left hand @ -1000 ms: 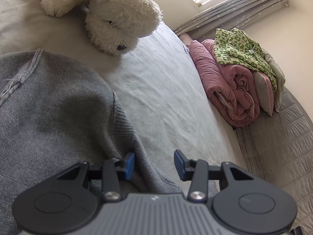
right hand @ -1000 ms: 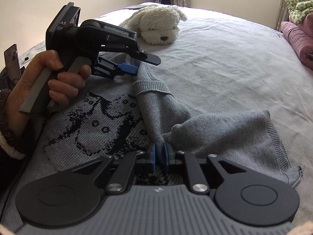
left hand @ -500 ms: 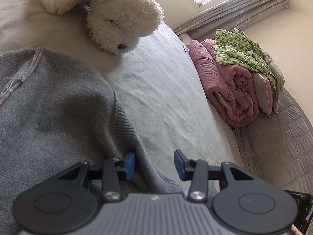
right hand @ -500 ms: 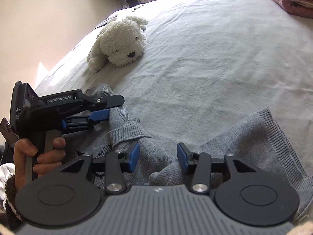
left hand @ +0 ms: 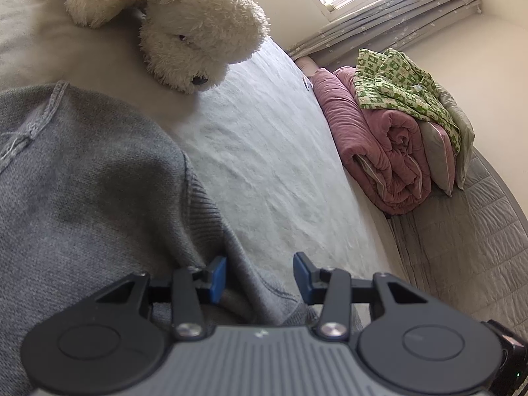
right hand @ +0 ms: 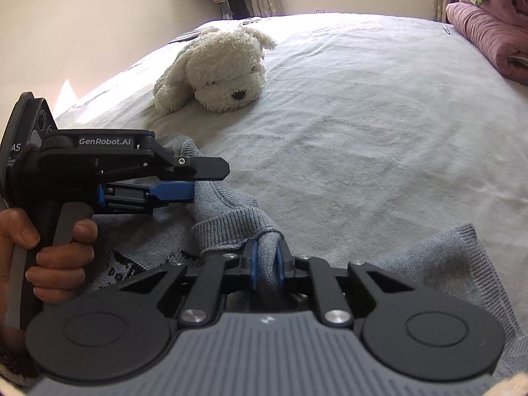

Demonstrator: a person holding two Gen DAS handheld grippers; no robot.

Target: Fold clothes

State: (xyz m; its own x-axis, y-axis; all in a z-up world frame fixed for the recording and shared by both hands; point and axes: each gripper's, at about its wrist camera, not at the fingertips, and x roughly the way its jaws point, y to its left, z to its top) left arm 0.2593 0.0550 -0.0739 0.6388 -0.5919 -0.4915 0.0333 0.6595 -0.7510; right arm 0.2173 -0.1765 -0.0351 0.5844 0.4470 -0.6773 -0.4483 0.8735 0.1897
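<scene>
A grey knit sweater (right hand: 445, 257) with a dark pattern on its front lies spread on the bed sheet (right hand: 363, 132). My right gripper (right hand: 265, 260) is closing, and its blue pads press a bunched fold of the sleeve just behind the ribbed cuff. In the left wrist view the sweater (left hand: 99, 181) fills the left side. My left gripper (left hand: 260, 277) stands open over its ribbed edge, with fabric lying loosely between the fingers. In the right wrist view, a hand (right hand: 56, 254) holds the left gripper (right hand: 184, 191) low over the sweater, to the left of the cuff.
A white plush dog (right hand: 221, 72) lies on the sheet beyond the sweater, close ahead in the left wrist view (left hand: 191, 33). A rolled pink quilt (left hand: 389, 151) with a green patterned garment (left hand: 402, 89) on top sits along the far side of the bed.
My right gripper let go of the sleeve fold, opened, shifted along the sleeve and closed again on a fold by the cuff. The left gripper has stayed in place, open.
</scene>
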